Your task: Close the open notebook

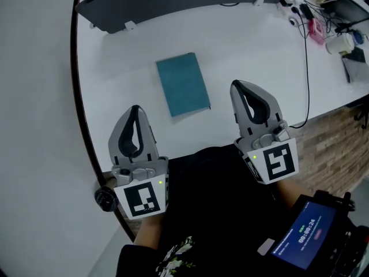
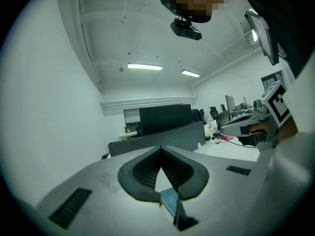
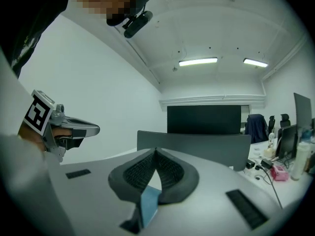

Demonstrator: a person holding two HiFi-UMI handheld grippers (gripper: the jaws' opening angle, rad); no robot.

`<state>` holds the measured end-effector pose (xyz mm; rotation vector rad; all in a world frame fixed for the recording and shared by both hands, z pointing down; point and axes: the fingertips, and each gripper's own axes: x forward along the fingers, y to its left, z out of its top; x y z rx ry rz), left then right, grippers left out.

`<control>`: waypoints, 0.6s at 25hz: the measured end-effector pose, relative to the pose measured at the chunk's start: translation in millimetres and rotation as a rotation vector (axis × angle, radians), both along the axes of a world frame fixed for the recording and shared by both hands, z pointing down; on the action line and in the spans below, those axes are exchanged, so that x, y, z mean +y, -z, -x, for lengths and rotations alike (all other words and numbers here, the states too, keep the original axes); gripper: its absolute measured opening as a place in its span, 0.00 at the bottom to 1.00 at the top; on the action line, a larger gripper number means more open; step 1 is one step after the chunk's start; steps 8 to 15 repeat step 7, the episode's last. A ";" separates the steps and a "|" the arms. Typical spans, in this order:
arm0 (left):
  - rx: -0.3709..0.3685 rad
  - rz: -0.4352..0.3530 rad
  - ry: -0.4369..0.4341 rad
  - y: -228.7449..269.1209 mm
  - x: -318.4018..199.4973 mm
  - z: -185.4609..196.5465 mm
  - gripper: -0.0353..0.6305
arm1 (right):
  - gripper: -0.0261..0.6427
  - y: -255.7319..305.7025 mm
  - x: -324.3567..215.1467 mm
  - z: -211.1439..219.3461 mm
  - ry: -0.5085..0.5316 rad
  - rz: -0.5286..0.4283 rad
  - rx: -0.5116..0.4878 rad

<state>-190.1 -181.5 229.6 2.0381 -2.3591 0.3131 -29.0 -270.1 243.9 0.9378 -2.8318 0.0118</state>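
A smooth white table (image 1: pixel 242 45) has a curved dark rim. At left, the left gripper (image 1: pixel 134 109), grey plastic with ribbed black pads (image 2: pixel 145 171), has its pointed jaws pressed together on nothing. Further in, between both grippers, the notebook (image 1: pixel 183 83) lies flat and closed, a matte teal rectangle. The right gripper (image 1: pixel 236 85), built alike, is likewise closed and empty. A thin black cable (image 1: pixel 306 68) trails beyond.

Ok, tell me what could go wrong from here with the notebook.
The notebook already lies flat and looks closed, so any push from the left gripper or right gripper, both with jaws together, might just slide it across the smooth table. The black cable runs over the table beside the right gripper; a sideways sweep could snag it.
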 end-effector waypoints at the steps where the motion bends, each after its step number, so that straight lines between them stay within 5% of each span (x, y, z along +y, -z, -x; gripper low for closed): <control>1: -0.001 0.003 0.001 -0.6 0.8 -0.6 0.06 | 0.13 -1.7 1.6 0.3 0.005 0.006 0.007; 15: 0.004 0.007 0.003 -6.1 1.9 -6.4 0.06 | 0.13 1.6 2.9 8.5 0.045 -0.029 -0.020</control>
